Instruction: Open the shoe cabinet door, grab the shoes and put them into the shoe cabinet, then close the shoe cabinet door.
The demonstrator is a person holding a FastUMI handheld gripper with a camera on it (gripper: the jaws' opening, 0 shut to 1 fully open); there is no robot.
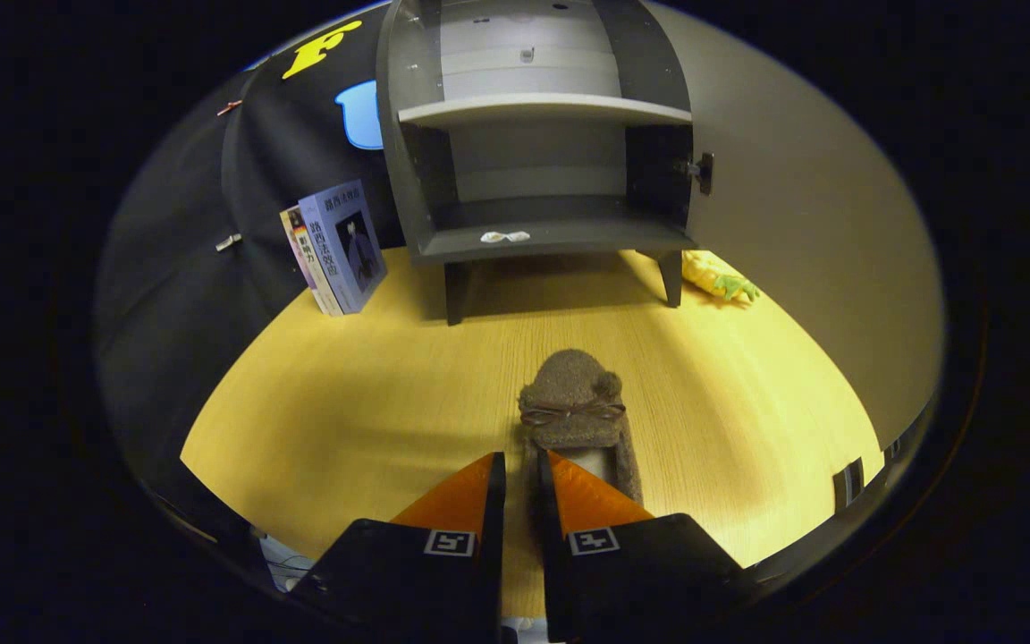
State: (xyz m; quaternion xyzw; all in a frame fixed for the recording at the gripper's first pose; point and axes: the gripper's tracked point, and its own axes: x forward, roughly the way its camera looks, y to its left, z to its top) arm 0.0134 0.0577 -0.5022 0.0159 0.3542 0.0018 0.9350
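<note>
Far left: books (341, 246) are leaning upright against the booth wall, standing on the wooden table (345, 402), just left of the cabinet's leg. Centre, back: shoe cabinet (537, 134) is standing open, its shelf and floor showing; a small white scrap (504, 237) is lying on the cabinet floor near the front edge. The door (801, 233) is swinging wide to the right. Centre, front: gripper (521, 470) is sitting nearly closed, its fingers pinching the left rim of a brown fuzzy shoe (579, 402) at the heel opening; the toe, with its bow, is pointing toward the cabinet. Right: a yellow-green plush toy (716, 277) is lying beside the cabinet's right leg.
</note>
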